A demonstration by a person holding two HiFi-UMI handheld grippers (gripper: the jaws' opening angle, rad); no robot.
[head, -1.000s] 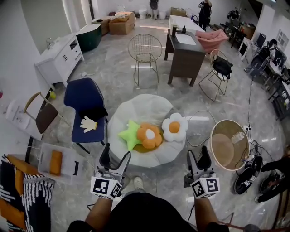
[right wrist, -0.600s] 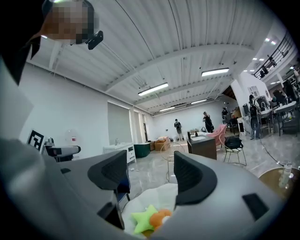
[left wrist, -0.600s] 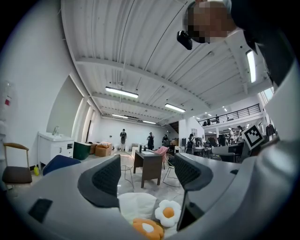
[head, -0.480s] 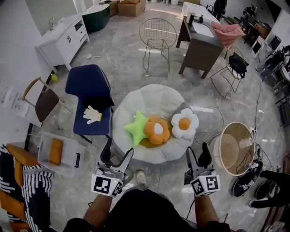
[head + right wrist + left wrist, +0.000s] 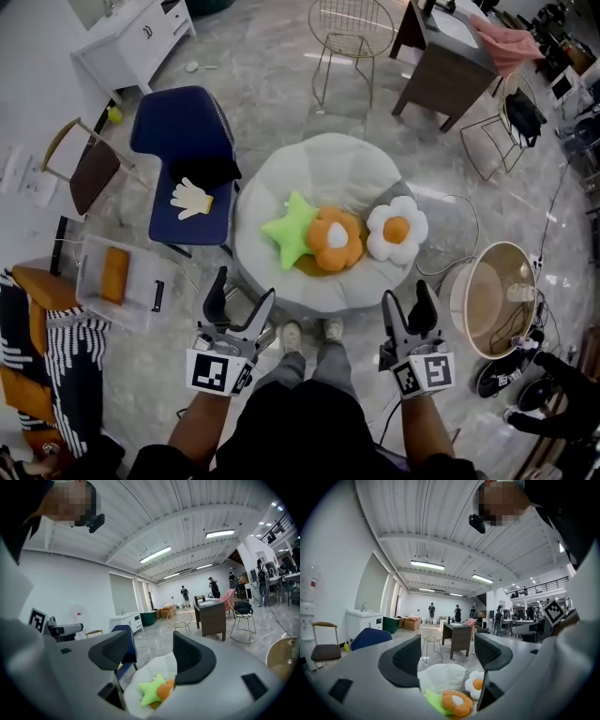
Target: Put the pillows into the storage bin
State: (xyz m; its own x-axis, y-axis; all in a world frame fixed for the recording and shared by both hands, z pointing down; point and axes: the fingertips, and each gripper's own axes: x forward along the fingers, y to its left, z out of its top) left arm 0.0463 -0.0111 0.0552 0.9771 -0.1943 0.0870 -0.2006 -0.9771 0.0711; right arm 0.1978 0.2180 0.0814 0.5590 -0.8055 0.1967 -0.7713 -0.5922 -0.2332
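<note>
Three pillows lie on a round white cushion seat (image 5: 323, 173): a green star (image 5: 290, 230), an orange flower (image 5: 336, 238) and a white flower (image 5: 397, 230). The storage bin, a round beige basket (image 5: 494, 298), stands on the floor to the seat's right. My left gripper (image 5: 241, 292) is open and empty, short of the seat's near edge. My right gripper (image 5: 407, 294) is open too; its jaws have just closed slightly with nothing between them. The left gripper view looks between wide jaws at the orange flower (image 5: 457, 703) and white flower (image 5: 477, 684). The right gripper view shows the green star (image 5: 151, 690).
A blue chair (image 5: 178, 127) holding a white glove (image 5: 191, 199) stands left of the seat. A clear box (image 5: 136, 298) sits at lower left, a wire chair (image 5: 352, 28) and dark desk (image 5: 448, 75) behind. A cable (image 5: 450, 202) runs near the basket. My shoes (image 5: 309, 331) touch the seat's edge.
Both grippers have come forward and lower toward the cushion seat, and the view has closed in on it. The pillows and basket lie as before.
</note>
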